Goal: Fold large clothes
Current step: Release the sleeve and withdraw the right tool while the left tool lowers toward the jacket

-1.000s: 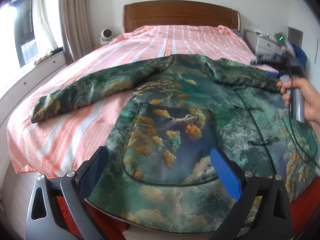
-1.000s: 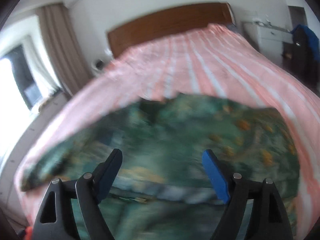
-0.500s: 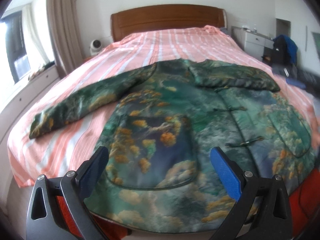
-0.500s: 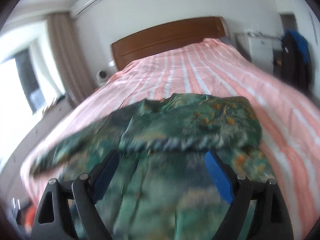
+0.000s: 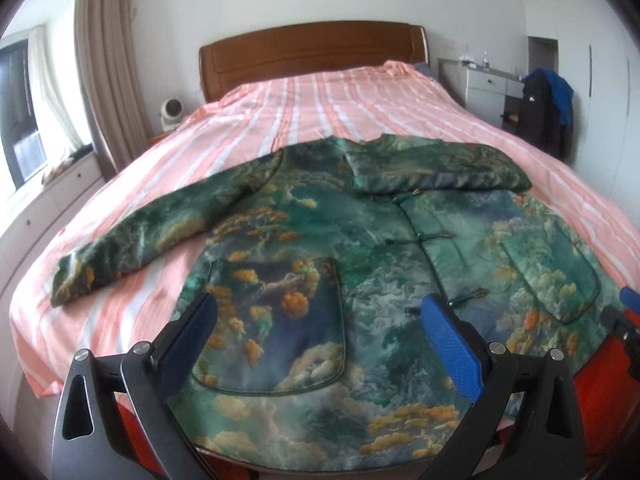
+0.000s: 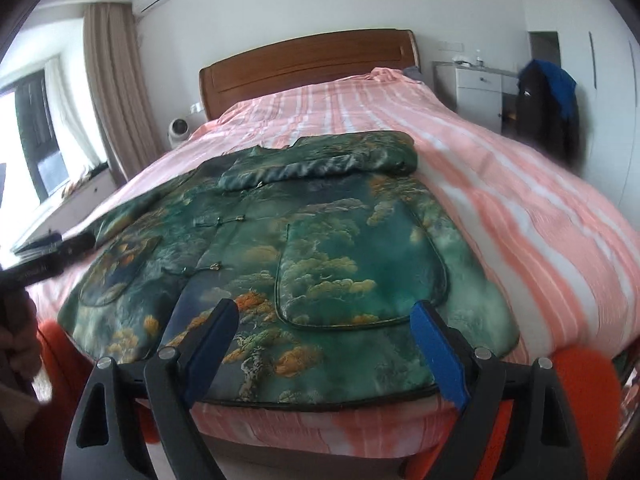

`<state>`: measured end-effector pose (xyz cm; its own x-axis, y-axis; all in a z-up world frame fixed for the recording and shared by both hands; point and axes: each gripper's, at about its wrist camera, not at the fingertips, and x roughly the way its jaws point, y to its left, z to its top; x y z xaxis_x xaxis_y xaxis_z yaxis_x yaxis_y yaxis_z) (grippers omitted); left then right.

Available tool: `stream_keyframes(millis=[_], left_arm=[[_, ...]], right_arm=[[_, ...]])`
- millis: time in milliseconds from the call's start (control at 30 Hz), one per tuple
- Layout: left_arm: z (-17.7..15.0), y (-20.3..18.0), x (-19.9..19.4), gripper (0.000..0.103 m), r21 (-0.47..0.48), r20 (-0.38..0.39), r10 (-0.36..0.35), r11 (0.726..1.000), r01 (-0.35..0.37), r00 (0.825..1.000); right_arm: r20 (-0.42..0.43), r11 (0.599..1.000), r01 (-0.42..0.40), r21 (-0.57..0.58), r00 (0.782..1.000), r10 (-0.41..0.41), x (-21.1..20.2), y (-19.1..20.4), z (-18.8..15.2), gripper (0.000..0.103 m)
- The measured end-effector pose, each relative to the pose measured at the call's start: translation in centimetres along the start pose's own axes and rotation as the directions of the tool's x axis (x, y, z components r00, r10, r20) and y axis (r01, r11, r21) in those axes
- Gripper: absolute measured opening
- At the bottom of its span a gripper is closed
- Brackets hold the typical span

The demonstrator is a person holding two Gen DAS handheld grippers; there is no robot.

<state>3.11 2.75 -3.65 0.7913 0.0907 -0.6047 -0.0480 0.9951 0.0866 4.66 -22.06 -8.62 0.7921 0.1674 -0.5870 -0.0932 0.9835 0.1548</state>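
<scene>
One sleeve (image 5: 436, 170) folded across the jacket (image 5: 340, 280); the nine o'clock sleeve (image 5: 152, 236) remains outstretched. Left gripper (image 5: 320, 344) and right gripper (image 6: 324, 344) both hang released, empty.

Green printed jacket (image 5: 360, 280) flat on bed, one sleeve folded across chest

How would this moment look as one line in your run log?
jacket: flat on bed | right sleeve: folded in | left sleeve: out | left gripper: open | right gripper: open

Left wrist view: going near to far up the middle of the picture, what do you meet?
Left gripper → green patterned jacket → striped pink bedcover → wooden headboard → white wall.
</scene>
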Motion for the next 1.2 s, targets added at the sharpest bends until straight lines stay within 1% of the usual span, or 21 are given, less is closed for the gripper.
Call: stream_keyframes(millis=[67, 133, 200, 267, 300, 400, 467, 500, 567, 600, 633, 667, 733, 833, 900, 1067, 1200], left_arm=[[0.3, 0.4, 0.2, 0.102, -0.005, 0.0, -0.001, 1.0, 0.001, 1.0], [1.5, 1.1, 0.8, 0.102, -0.022, -0.001, 0.0, 1.0, 0.0, 1.0], [3.1, 2.3, 1.7, 0.103, -0.076, -0.007, -0.012, 0.997, 0.012, 1.0], [4.9, 3.4, 3.7, 0.103, -0.12, -0.026, -0.041, 0.992, 0.038, 0.999], [5.6, 3.6, 5.0, 0.103, -0.125, -0.038, -0.032, 0.992, 0.027, 0.999], [7.3, 3.7, 9.9, 0.103, -0.111, -0.059, 0.047, 0.992, -0.054, 0.997], [7.6, 3.4, 12.9, 0.103, -0.09, -0.082, 0.083, 0.992, -0.091, 0.993], [7.5, 3.4, 14.7, 0.103, -0.082, -0.109, 0.106, 0.99, -0.115, 0.988], [6.6, 3.5, 18.8, 0.103, -0.079, -0.196, 0.15, 0.983, -0.168, 0.969], [6.0, 3.6, 20.0, 0.103, -0.076, -0.235, 0.155, 0.981, -0.177, 0.96], [5.0, 3.7, 21.8, 0.103, -0.072, -0.295, 0.159, 0.979, -0.188, 0.942], [4.4, 3.9, 22.7, 0.103, -0.084, -0.315, 0.144, 0.98, -0.178, 0.938], [4.0, 4.1, 22.4, 0.103, -0.105, -0.284, 0.134, 0.98, -0.169, 0.95], [3.6, 3.3, 22.0, 0.103, -0.08, -0.264, 0.172, 0.977, -0.199, 0.949], [3.5, 3.1, 22.1, 0.103, -0.069, -0.258, 0.183, 0.976, -0.207, 0.949], [3.4, 4.2, 22.2, 0.103, -0.11, -0.266, 0.139, 0.979, -0.174, 0.954], [3.6, 4.2, 22.3, 0.103, -0.11, -0.266, 0.14, 0.979, -0.174, 0.954]], right_arm=[[0.034, 1.0, 0.018, -0.021, 0.999, -0.018, -0.2, -0.1, 0.5, 0.087], [0.061, 0.999, 0.024, -0.046, 0.998, -0.022, -0.2, 0.1, 0.5, 0.087], [0.056, 0.998, 0.015, -0.058, 0.998, -0.011, 0.2, 0.4, 0.4, 0.087], [0.047, 0.997, 0.007, -0.073, 0.999, -0.003, 0.6, 0.7, 0.3, 0.087], [0.047, 0.997, 0.006, -0.077, 0.999, -0.002, 0.7, 0.8, 0.2, 0.087], [0.052, 0.997, 0.009, -0.077, 0.999, -0.005, 0.9, 0.7, 0.1, 0.087], [0.054, 0.997, 0.018, -0.07, 0.998, -0.014, 0.9, 0.5, 0.1, 0.087], [0.053, 0.998, 0.02, -0.066, 0.998, -0.016, 1.0, 0.4, 0.1, 0.087], [0.047, 0.998, 0.024, -0.06, 0.999, -0.021, 1.0, 0.2, 0.0, 0.087], [0.044, 0.998, 0.024, -0.058, 0.999, -0.022, 1.1, 0.1, 0.0, 0.087], [0.042, 0.998, 0.024, -0.056, 0.999, -0.021, 1.1, 0.1, 0.0, 0.087], [0.041, 0.998, 0.022, -0.055, 0.999, -0.02, 1.1, 0.0, 0.0, 0.087], [0.04, 0.999, 0.019, -0.051, 0.999, -0.017, 1.2, -0.1, 0.0, 0.087], [0.038, 0.999, 0.012, -0.046, 0.999, -0.01, 1.3, -0.3, 0.0, 0.087], [0.036, 0.999, 0.008, -0.043, 0.999, -0.006, 1.4, -0.4, 0.0, 0.087], [0.044, 0.999, 0.005, -0.04, 0.999, -0.003, 1.3, -0.5, 0.1, 0.087], [0.035, 0.999, -0.002, -0.041, 0.999, 0.003, 1.7, -0.3, 0.2, 0.087]])
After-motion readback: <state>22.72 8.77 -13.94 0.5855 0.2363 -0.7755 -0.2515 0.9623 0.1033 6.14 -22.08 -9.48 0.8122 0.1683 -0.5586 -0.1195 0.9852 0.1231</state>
